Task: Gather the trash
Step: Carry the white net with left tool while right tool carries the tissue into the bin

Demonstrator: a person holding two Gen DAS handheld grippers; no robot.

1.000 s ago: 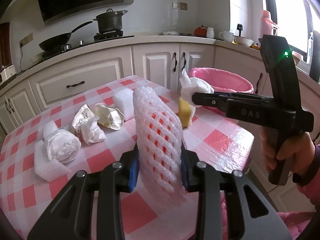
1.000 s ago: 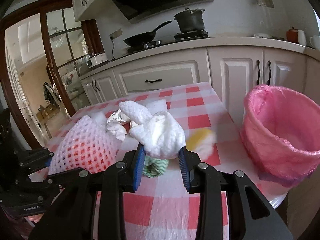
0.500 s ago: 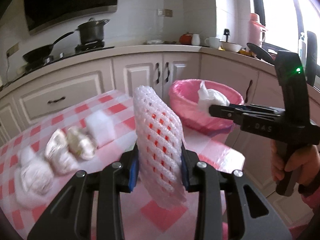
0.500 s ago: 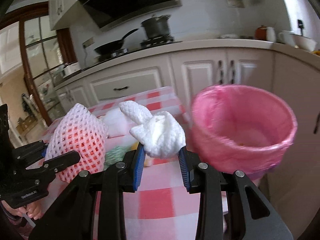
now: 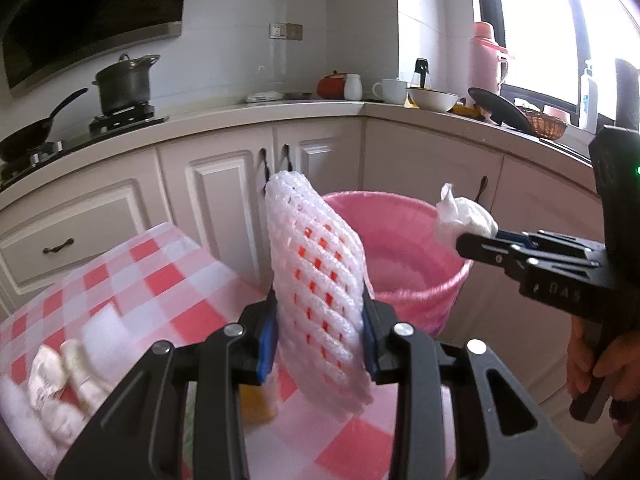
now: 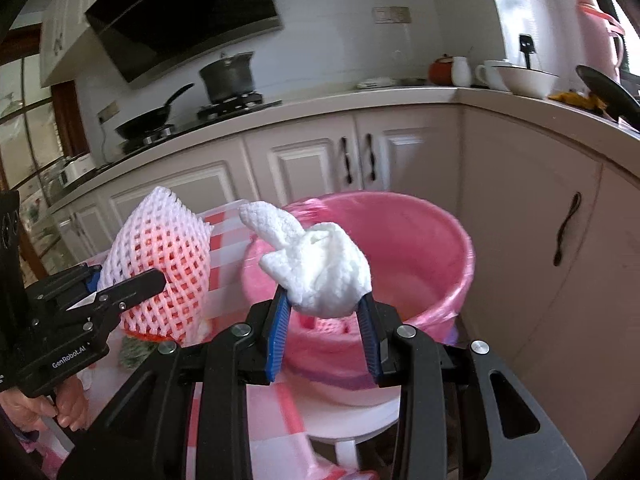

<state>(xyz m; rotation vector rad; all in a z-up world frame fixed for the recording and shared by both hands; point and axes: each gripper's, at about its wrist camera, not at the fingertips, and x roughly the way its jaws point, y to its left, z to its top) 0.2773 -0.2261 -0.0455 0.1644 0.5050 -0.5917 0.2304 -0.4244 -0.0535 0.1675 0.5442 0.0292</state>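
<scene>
My left gripper (image 5: pixel 318 338) is shut on a white foam fruit net (image 5: pixel 316 280) and holds it upright above the table's right end; the net also shows in the right wrist view (image 6: pixel 160 268). My right gripper (image 6: pixel 324 332) is shut on a crumpled white tissue wad (image 6: pixel 320 268), held over the near rim of the pink-lined trash bin (image 6: pixel 432 248). In the left wrist view the tissue wad (image 5: pixel 464 216) hangs at the bin's (image 5: pixel 400 240) right rim.
A red-and-white checked table (image 5: pixel 152 280) holds crumpled paper trash (image 5: pixel 64 376) at the left and a yellow item (image 5: pixel 256 404) under my left gripper. White cabinets (image 5: pixel 224 200) and a counter with a pot (image 5: pixel 124 84) stand behind the bin.
Both grippers have swung right from the table toward the bin, each keeping its load. The tissue wad now sits over the bin and the net is close to its rim.
</scene>
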